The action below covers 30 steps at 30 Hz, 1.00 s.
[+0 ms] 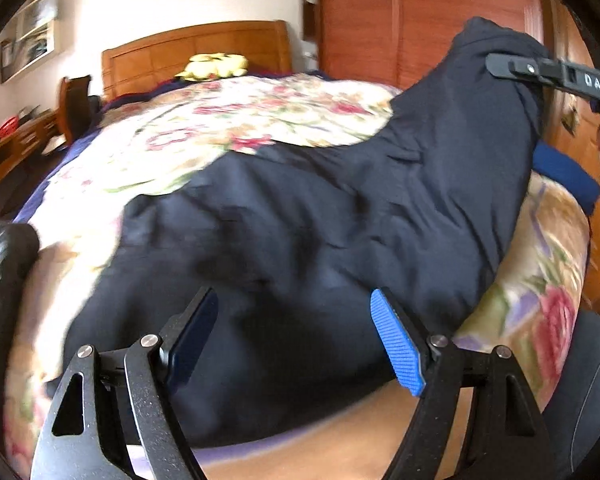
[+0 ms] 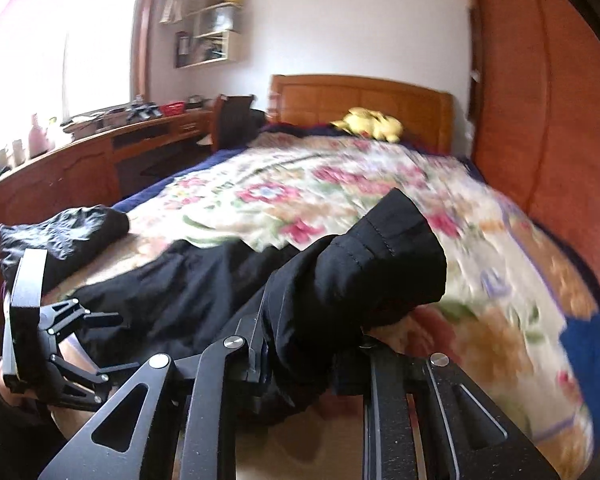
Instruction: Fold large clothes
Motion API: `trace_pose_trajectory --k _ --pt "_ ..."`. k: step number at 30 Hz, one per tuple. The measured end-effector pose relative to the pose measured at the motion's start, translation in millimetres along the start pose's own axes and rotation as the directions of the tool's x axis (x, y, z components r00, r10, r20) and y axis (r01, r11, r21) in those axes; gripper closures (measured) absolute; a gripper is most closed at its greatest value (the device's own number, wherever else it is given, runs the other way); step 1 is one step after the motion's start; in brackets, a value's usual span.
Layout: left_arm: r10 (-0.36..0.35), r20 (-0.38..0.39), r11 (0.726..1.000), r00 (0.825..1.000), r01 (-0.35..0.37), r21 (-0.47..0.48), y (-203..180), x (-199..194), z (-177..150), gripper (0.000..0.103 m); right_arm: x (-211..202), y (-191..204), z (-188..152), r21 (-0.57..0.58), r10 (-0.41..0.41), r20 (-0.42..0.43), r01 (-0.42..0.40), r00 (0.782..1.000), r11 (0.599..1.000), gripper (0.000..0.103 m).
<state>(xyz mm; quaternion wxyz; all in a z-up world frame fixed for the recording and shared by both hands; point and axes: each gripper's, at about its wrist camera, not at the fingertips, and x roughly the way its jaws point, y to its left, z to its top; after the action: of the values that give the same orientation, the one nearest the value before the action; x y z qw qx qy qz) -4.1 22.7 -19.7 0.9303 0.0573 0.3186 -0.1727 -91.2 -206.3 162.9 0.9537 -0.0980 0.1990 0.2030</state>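
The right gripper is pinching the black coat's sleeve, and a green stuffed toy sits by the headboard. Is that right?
Almost. The stuffed toy is yellow, not green, as the right wrist view shows. The rest holds: it sits by the headboard, and the right gripper is pinching the black coat's sleeve.

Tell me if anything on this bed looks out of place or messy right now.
Nothing looks damaged or spilled. The dark garment lies rumpled across the floral bedspread, one end lifted in the right gripper. A second dark garment sits bunched at the bed's left edge, unfolded.
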Motion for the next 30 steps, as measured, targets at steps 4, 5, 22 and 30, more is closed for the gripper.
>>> trace_pose_trajectory --k 4,5,22,30 --pt "0.045 0.029 0.994 0.999 -0.042 -0.105 45.2 -22.3 -8.4 0.023 14.6 34.7 19.8 -0.067 0.061 0.019 -0.059 0.998 0.996 0.083" --pt "0.057 0.036 0.991 0.998 -0.052 -0.121 55.6 -27.5 -8.9 0.023 20.8 41.3 23.1 -0.082 0.079 0.020 -0.077 0.997 0.994 0.083" --pt "0.207 0.084 0.938 0.975 -0.173 -0.299 137.6 -76.2 -44.6 0.023 138.3 177.1 -3.5 -0.136 0.372 -0.264 -0.416 0.890 0.899 0.079" --pt "0.218 0.092 0.942 0.972 -0.185 -0.280 131.9 -73.4 -39.7 0.023 117.5 149.9 16.7 -0.073 0.423 -0.191 -0.442 0.886 0.894 0.041"
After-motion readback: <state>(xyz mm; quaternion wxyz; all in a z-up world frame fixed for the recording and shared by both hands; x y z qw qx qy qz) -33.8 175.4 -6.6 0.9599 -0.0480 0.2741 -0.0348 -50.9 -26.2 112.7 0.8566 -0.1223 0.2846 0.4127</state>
